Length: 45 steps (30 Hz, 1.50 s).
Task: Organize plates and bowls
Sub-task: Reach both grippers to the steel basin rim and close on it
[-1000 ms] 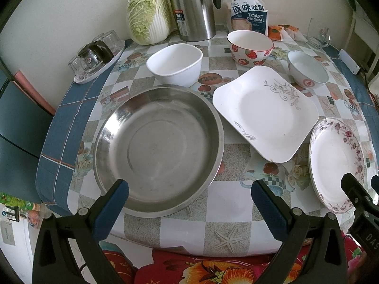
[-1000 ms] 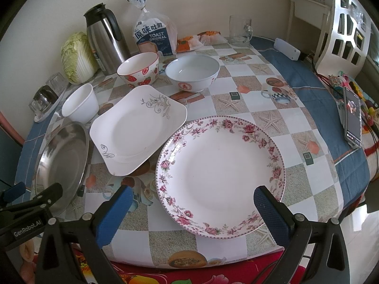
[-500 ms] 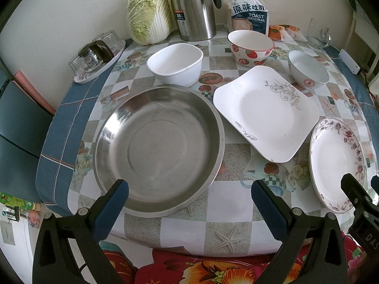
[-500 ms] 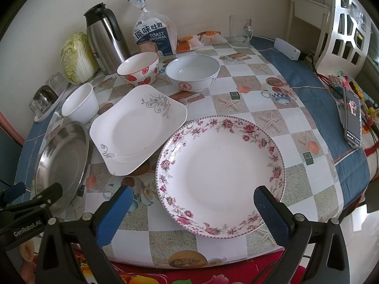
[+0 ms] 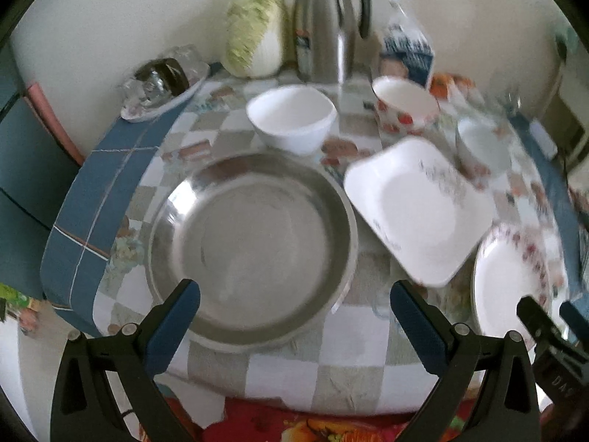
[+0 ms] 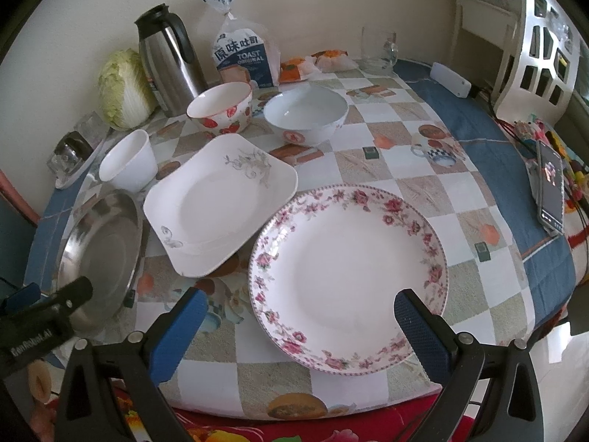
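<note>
Nothing is stacked yet: the steel pan is sitting at the counter edge, the floral plate and square plate are lying beside it, and three bowls are standing separately behind. The left tool is hovering over the pan, the right tool over the floral plate, both with jaws wide apart, holding nothing.

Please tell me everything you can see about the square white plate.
The square white plate looks ceramic and glossy, with rounded corners, a shallow well and a raised rim. A grey floral sprig marks one corner, a small grey motif the opposite one. It is empty and lies on the checked tablecloth between the steel pan and the rose-rimmed plate. No gripper touches it.
</note>
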Each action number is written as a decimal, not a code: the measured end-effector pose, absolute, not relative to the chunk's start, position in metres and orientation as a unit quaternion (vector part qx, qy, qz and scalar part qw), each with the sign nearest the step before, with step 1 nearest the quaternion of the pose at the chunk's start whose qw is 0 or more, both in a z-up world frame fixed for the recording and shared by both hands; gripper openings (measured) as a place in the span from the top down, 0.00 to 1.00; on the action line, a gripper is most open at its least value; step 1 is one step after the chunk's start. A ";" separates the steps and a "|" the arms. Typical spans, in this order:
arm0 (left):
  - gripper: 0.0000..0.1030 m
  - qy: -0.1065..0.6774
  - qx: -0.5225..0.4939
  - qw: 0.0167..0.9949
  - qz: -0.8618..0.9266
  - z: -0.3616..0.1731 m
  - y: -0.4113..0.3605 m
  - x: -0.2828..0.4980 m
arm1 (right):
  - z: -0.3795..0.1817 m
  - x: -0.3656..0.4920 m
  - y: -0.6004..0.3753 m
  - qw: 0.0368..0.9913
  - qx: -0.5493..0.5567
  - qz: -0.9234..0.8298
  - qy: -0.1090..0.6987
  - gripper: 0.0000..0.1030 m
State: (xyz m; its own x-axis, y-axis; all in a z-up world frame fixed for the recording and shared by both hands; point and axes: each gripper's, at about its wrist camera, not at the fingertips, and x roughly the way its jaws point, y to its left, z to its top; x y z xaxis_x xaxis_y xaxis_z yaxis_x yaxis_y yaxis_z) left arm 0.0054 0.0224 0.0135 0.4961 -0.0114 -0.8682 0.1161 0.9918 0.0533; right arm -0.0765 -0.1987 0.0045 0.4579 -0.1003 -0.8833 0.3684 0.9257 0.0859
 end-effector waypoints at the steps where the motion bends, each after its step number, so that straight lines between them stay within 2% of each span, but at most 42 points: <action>1: 0.00 0.493 0.046 0.868 -0.032 0.016 0.026 0.008 | 0.007 -0.074 -0.197 0.845 0.131 -0.139 0.501 0.00; 9: 0.00 0.471 -0.045 0.881 0.008 0.021 0.087 0.033 | 0.022 -0.048 -0.181 0.854 0.117 -0.120 0.493 0.00; 18: 0.00 0.438 -0.101 0.893 0.040 0.014 0.142 0.042 | 0.030 -0.013 -0.148 0.862 0.124 -0.075 0.485 0.00; 31: 0.00 0.409 -0.147 0.898 0.073 -0.007 0.192 0.043 | -0.014 0.007 -0.109 0.849 0.124 -0.011 0.513 0.00; 38: 0.00 0.426 -0.165 0.887 0.065 -0.022 0.209 0.044 | -0.019 0.012 -0.098 0.848 0.134 0.019 0.513 0.00; 45: 0.00 0.454 -0.141 0.878 0.063 -0.038 0.209 0.052 | -0.028 0.017 -0.073 0.844 0.114 0.045 0.523 0.01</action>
